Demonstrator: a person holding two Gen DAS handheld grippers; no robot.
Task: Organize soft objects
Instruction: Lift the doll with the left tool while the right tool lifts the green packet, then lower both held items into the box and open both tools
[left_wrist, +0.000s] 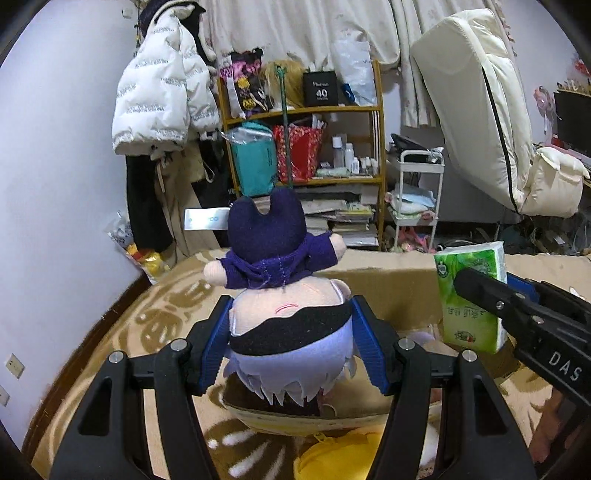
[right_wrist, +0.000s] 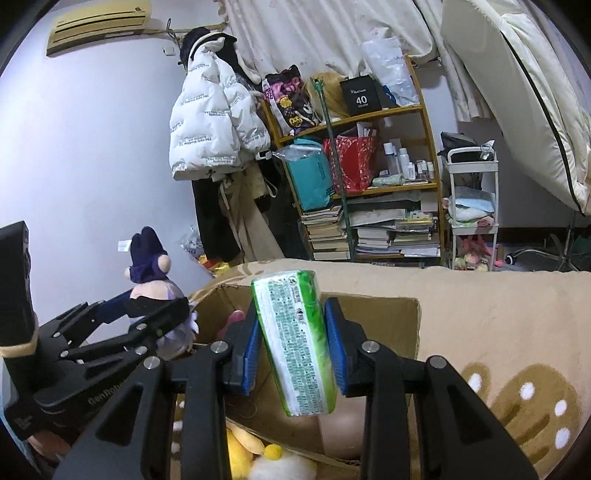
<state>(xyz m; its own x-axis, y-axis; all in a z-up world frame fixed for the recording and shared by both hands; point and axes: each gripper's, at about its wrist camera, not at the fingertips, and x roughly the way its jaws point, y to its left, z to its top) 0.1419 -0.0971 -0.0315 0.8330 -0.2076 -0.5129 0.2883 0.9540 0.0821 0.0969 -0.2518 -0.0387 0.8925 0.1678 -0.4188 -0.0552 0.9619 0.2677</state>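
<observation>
My left gripper (left_wrist: 291, 332) is shut on a plush doll (left_wrist: 284, 280), upside down: pale-lilac hair toward me, purple jacket and dark legs pointing away. The blue pads press both sides of its head. It hangs over an open cardboard box (left_wrist: 391, 284). My right gripper (right_wrist: 293, 347) is shut on a green-and-white tissue pack (right_wrist: 295, 343), held tilted on end above the same cardboard box (right_wrist: 373, 314). The left wrist view shows the tissue pack (left_wrist: 469, 291) and the right gripper's black finger at right. In the right wrist view the doll (right_wrist: 151, 269) sits at left.
Inside the box lie a yellow plush (right_wrist: 240, 446), a white fluffy toy (right_wrist: 284, 465) and a pink item (right_wrist: 232, 317). A beige patterned blanket (right_wrist: 498, 332) covers the surface around it. Behind stand a cluttered wooden shelf (left_wrist: 306, 147), a white trolley (left_wrist: 417, 192) and hanging coats (left_wrist: 162, 103).
</observation>
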